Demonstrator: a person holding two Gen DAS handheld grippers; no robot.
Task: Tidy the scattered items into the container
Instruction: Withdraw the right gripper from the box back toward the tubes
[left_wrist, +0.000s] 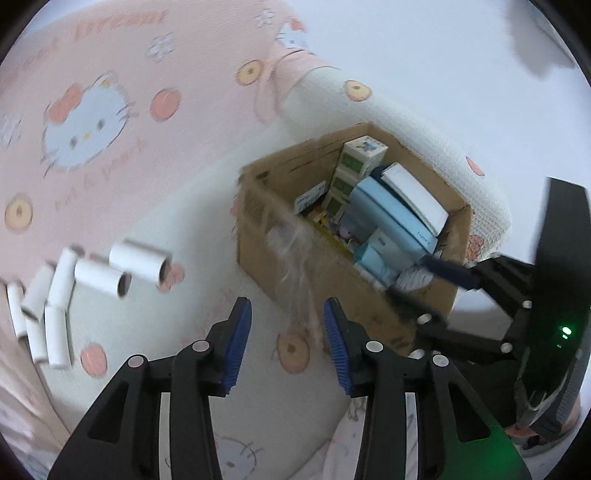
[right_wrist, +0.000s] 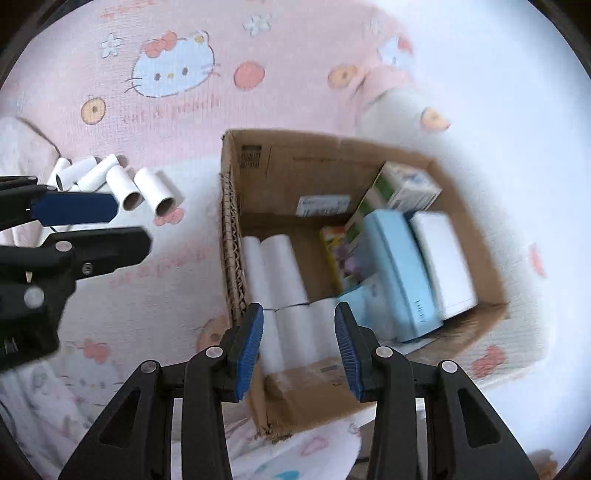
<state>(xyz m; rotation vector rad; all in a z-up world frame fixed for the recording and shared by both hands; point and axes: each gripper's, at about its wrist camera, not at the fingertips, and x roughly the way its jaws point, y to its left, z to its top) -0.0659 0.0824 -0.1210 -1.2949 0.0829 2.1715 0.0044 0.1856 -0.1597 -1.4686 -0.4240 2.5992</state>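
Observation:
A cardboard box (right_wrist: 280, 166) stands on a pink and white Hello Kitty bedspread; it also shows in the left wrist view (left_wrist: 258, 218). Inside lie several white rolls (right_wrist: 280, 273), blue boxes (right_wrist: 402, 273) and a white box (right_wrist: 443, 262). Several white paper tubes (right_wrist: 147, 188) lie scattered left of the box, also seen in the left wrist view (left_wrist: 96, 277). My right gripper (right_wrist: 299, 347) is open and empty above the box's near edge, over the rolls. My left gripper (left_wrist: 288, 343) is open and empty, hovering left of the box near its corner.
The bedspread (left_wrist: 110, 129) covers the whole surface, with folds at the back. A green and white carton (right_wrist: 402, 188) and a yellow packet (right_wrist: 332, 240) stand in the box. The right gripper's body (left_wrist: 546, 314) reaches over the box from the right in the left wrist view.

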